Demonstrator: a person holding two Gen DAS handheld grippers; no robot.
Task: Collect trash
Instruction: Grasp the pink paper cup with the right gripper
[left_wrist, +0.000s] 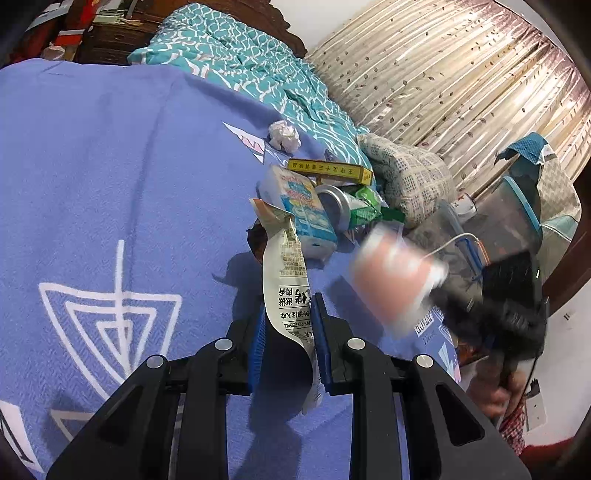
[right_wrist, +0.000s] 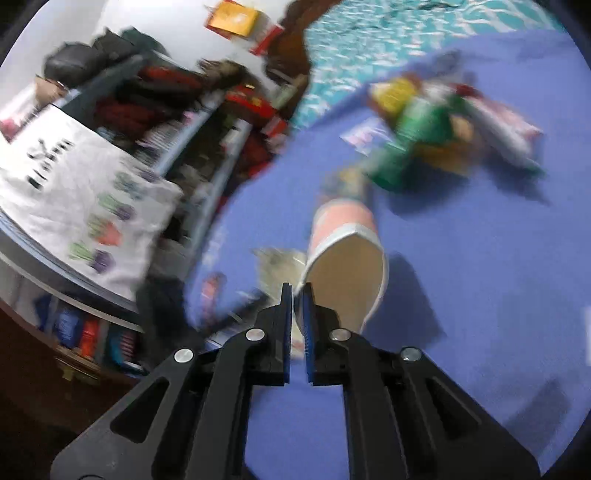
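Note:
My left gripper (left_wrist: 289, 306) is open around a white printed snack wrapper (left_wrist: 286, 280) that hangs between its blue pads, held against the right pad, above the purple blanket (left_wrist: 110, 184). My right gripper (right_wrist: 296, 291) is shut on the rim of a pink paper cup (right_wrist: 345, 254); the cup also shows blurred in the left wrist view (left_wrist: 395, 280). A trash pile lies on the blanket: a blue milk carton (left_wrist: 303, 210), a silver can (left_wrist: 338, 203), a green wrapper (left_wrist: 365, 206), a yellow box (left_wrist: 328, 170) and a crumpled paper ball (left_wrist: 283, 136).
A teal patterned quilt (left_wrist: 240, 55) lies at the bed's head. A patterned pillow (left_wrist: 410, 177) sits right of the pile. A clear bin with a blue rim (left_wrist: 509, 221) stands beyond the bed's right edge. Cluttered shelves (right_wrist: 166, 129) stand left of the bed.

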